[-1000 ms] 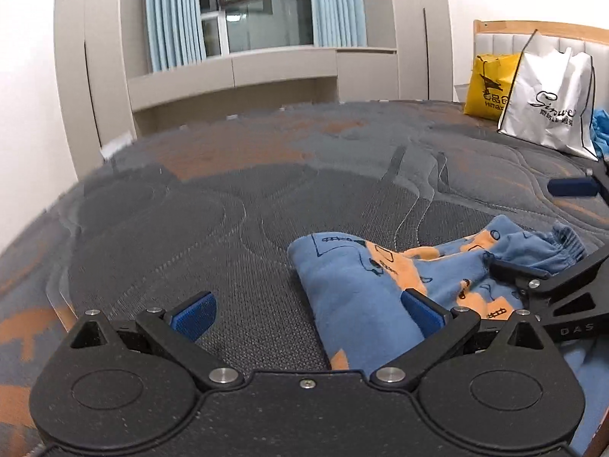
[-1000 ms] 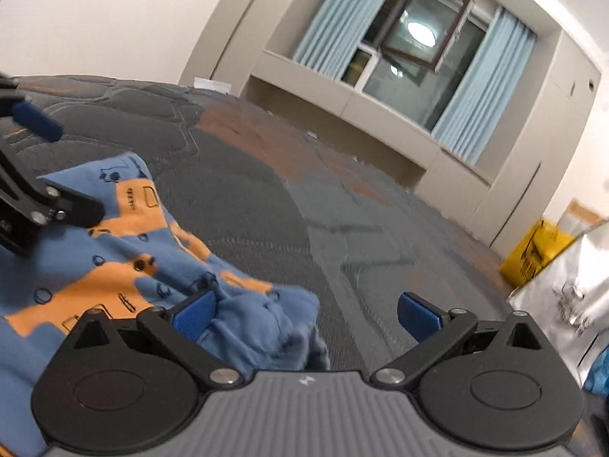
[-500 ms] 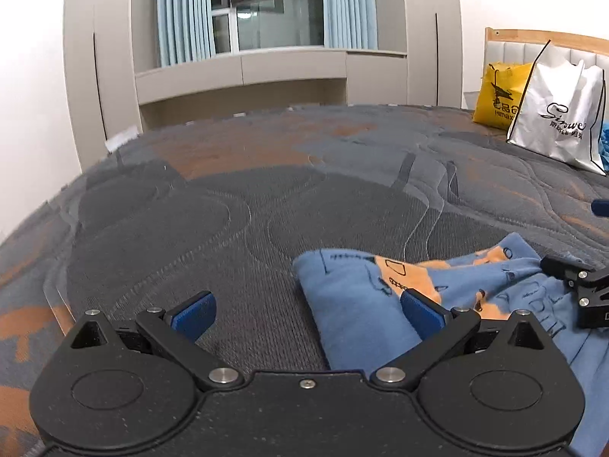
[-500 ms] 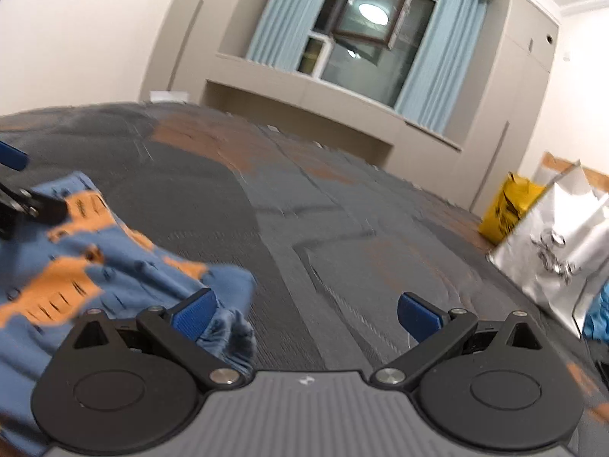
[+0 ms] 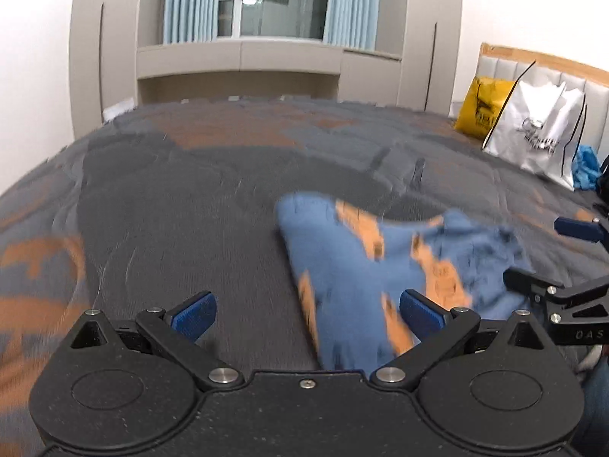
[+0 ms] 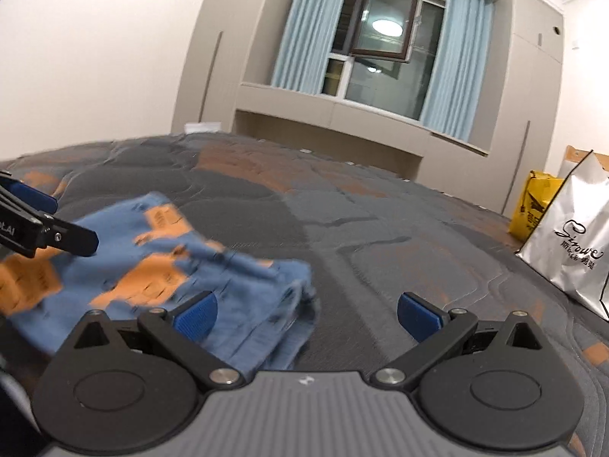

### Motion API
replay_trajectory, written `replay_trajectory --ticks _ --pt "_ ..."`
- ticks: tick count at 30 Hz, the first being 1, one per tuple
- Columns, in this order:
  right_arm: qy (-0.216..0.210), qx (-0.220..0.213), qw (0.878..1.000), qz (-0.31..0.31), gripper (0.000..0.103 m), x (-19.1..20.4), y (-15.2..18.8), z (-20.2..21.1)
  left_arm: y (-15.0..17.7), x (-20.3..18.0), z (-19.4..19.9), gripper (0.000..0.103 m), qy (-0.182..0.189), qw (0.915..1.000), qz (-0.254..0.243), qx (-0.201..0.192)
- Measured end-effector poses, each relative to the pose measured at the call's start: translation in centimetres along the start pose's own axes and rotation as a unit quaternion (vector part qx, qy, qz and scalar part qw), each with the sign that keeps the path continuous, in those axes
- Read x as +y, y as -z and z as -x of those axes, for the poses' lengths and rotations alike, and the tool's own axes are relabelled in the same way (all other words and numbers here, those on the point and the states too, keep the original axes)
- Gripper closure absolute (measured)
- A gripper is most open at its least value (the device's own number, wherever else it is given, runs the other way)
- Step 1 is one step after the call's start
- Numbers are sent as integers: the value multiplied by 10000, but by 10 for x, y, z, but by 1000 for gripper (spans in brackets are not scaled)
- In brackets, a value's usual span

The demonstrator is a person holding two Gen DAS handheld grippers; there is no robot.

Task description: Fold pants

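Quilted grey-orange bed (image 5: pixel 190 198) held blue-orange pants (image 5: pixel 361 266), folded, blurred. Left gripper (image 5: pixel 306 314) spread wide, empty, right pad over cloth. Right gripper (image 6: pixel 306 314) spread, empty, pants at left pad.

Bright indoor light, motion blur, fisheye edges

I'm seeing a white bag (image 5: pixel 540 135) and yellow bag (image 5: pixel 480 108) leaning far right of the claw, on the quilted mattress (image 5: pixel 190 190).
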State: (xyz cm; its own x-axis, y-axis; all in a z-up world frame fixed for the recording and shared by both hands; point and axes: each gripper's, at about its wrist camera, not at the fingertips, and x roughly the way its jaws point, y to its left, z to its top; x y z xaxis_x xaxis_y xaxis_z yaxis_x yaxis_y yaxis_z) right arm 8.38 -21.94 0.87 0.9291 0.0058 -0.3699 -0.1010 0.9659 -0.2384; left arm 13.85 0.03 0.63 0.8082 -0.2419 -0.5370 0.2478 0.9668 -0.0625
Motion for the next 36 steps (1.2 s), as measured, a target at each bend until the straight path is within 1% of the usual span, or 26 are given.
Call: replay_trajectory --ticks 1,3,4,5,7,9,11,13,16,22,28,36 --pt "46 67 9999 77 0 3 4 1 7 2 1 1 -28 10000 52 53" --pt "42 109 9999 93 0 5 12 3 17 11 0 1 106 9992 355 154" --pt "8 86 10000 4 0 3 14 5 21 16 0 1 170 9985 514 128" --pt "-39 108 9999 -105 0 1 15 6 22 17 3 1 188 9982 564 58" --pt "-74 160 9996 -203 0 -1 16 7 21 16 5 1 132 9983 564 59" --pt "-16 161 9997 -161 0 0 13 11 20 14 10 1 103 9980 614 50" --pt "114 1 9999 -10 0 3 11 20 21 12 18 1 129 9979 630 -35" --pt "143 -81 9998 103 0 6 10 27 23 10 22 1 90 9979 634 -32" --pt "88 15 9999 115 0 7 14 28 29 8 23 1 36 9977 671 59" --pt "1 150 9999 -13 0 5 21 27 33 7 27 1 -45 9980 630 52" --pt "40 120 9999 99 0 10 25 30 34 8 28 1 -52 9979 638 55" --pt "-11 115 9999 9 0 8 29 32 36 6 29 1 -84 9981 600 54"
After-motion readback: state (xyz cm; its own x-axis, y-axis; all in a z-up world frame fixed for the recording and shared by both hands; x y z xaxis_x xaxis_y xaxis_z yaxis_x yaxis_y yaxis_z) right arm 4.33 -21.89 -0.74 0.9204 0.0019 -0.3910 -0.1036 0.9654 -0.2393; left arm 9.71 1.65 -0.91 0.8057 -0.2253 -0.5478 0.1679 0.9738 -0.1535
